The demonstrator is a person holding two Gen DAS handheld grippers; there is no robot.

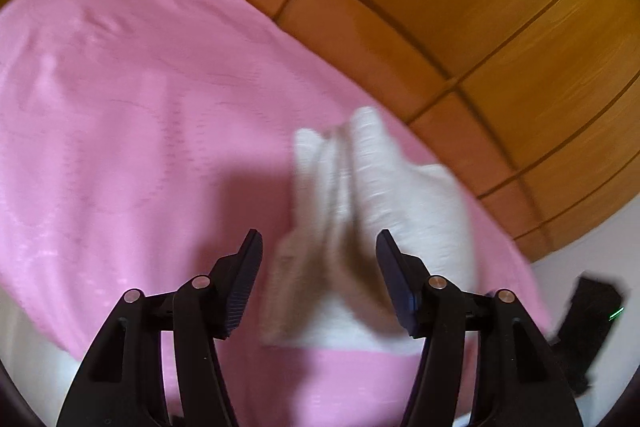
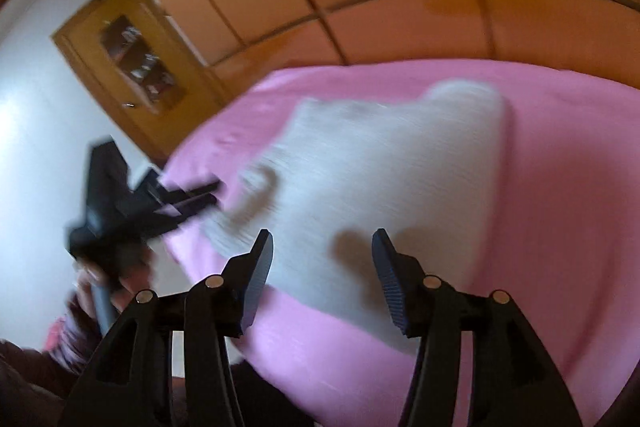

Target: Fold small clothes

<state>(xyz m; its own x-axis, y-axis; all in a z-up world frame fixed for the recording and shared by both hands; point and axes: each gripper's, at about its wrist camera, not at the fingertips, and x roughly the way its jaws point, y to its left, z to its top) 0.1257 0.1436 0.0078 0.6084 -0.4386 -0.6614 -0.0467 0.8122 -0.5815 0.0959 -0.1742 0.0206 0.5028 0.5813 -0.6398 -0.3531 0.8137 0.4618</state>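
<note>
A small white knitted garment (image 1: 400, 195) lies bunched in folds on a pink bed sheet (image 1: 140, 107), near the sheet's right edge. My left gripper (image 1: 319, 237) is open above the garment's near end, and its pads touch nothing. In the right wrist view the same white garment (image 2: 380, 167) spreads over the pink sheet (image 2: 560, 187), blurred. My right gripper (image 2: 322, 235) hangs open over its near part, with nothing held. The left gripper (image 2: 214, 194) reaches in from the left toward the garment's left edge, held by a hand (image 2: 92, 283).
Orange-brown wooden wardrobe panels (image 1: 480, 7) stand behind the bed. A wooden cabinet with a glass door (image 2: 132, 55) stands against a white wall (image 2: 32, 147). A dark patterned sleeve (image 2: 76, 335) is at the lower left. A black device with a green light (image 1: 592, 311) shows at the right.
</note>
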